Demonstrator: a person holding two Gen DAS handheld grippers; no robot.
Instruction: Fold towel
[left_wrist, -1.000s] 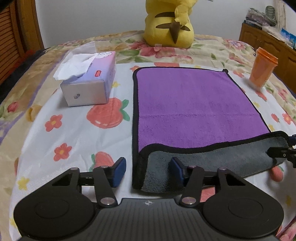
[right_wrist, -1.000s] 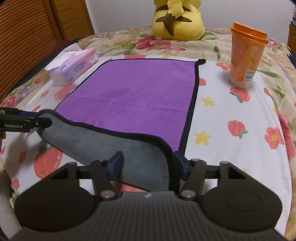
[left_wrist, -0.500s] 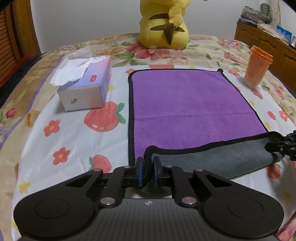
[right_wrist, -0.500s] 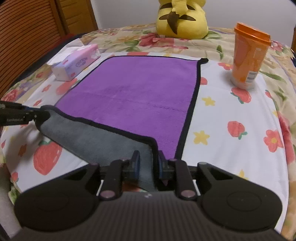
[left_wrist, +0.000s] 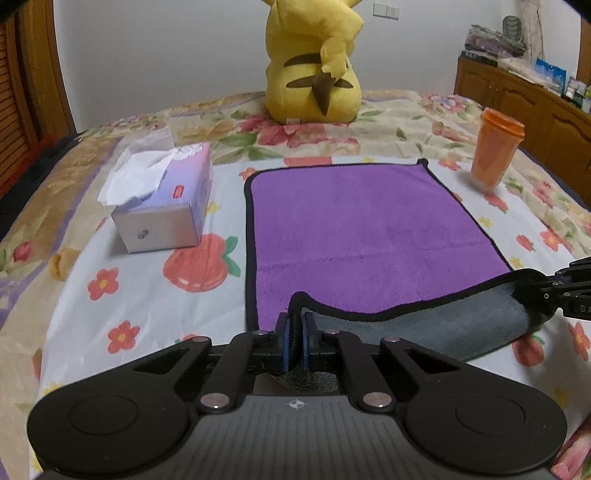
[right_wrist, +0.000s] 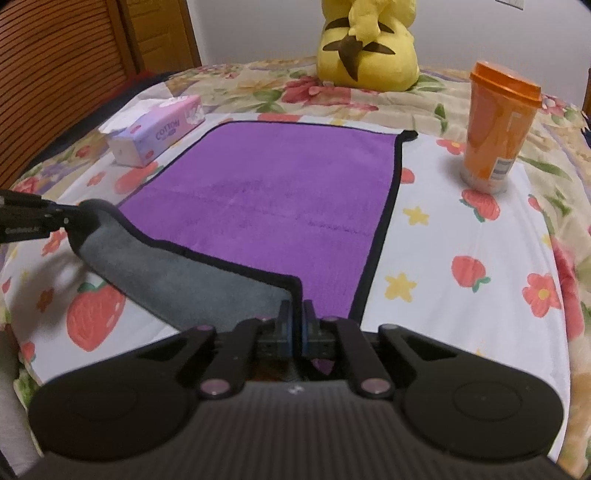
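A purple towel (left_wrist: 362, 229) with black trim and a grey underside lies flat on the flowered bed; it also shows in the right wrist view (right_wrist: 280, 192). Its near edge is lifted and curled over, grey side up. My left gripper (left_wrist: 294, 334) is shut on the towel's near left corner. My right gripper (right_wrist: 295, 321) is shut on the near right corner. The right gripper shows at the right edge of the left wrist view (left_wrist: 565, 291), and the left gripper shows at the left edge of the right wrist view (right_wrist: 33, 218).
A tissue box (left_wrist: 166, 210) stands left of the towel, also in the right wrist view (right_wrist: 155, 133). An orange cup (left_wrist: 495, 147) stands to the right, nearer in the right wrist view (right_wrist: 495, 129). A yellow plush toy (left_wrist: 314, 74) sits behind. Wooden cabinets (left_wrist: 524, 107) line the right.
Both grippers went from open around the near corners to shut on them. They have since lifted the near edge, which now curls higher over the purple side.
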